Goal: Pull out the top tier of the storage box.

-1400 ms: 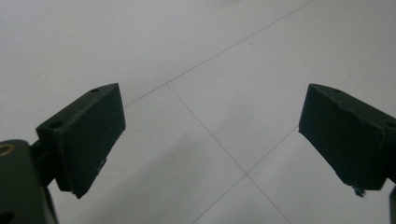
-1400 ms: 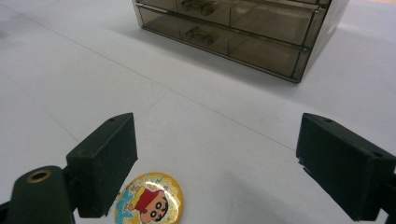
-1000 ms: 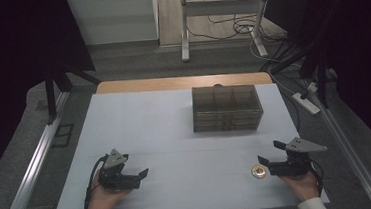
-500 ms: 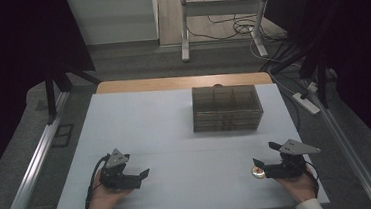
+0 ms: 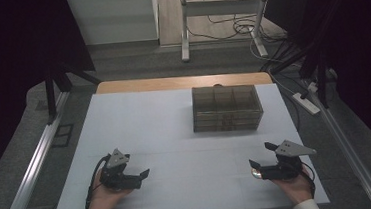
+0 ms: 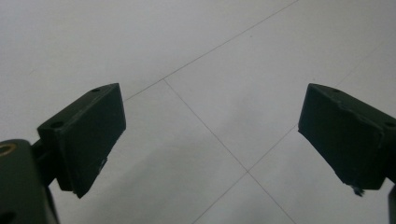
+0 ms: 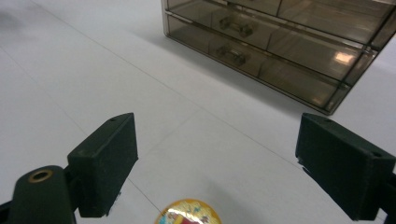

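A smoky, see-through drawer cabinet (image 5: 226, 108) stands on the white table (image 5: 175, 130) at the back right; the right gripper view shows its drawer fronts and handles (image 7: 280, 32). A small round item with a gold, colourful top (image 5: 254, 172) lies on the table by the front right edge, just under my right gripper (image 5: 260, 163). In the right gripper view this round item (image 7: 189, 212) sits low between the jaws, which stand wide apart. My left gripper (image 5: 140, 177) rests open at the front left, over bare table (image 6: 205, 93), nothing between its jaws.
Metal rails run along both sides of the table (image 5: 33, 166). Behind the table is a wooden strip (image 5: 182, 82), then floor with cables and a frame's legs (image 5: 227, 26). A power strip (image 5: 306, 102) lies on the floor at the right.
My right gripper has drawn back toward the front edge and a little to the left, staying over the round item. The left gripper has hardly moved.
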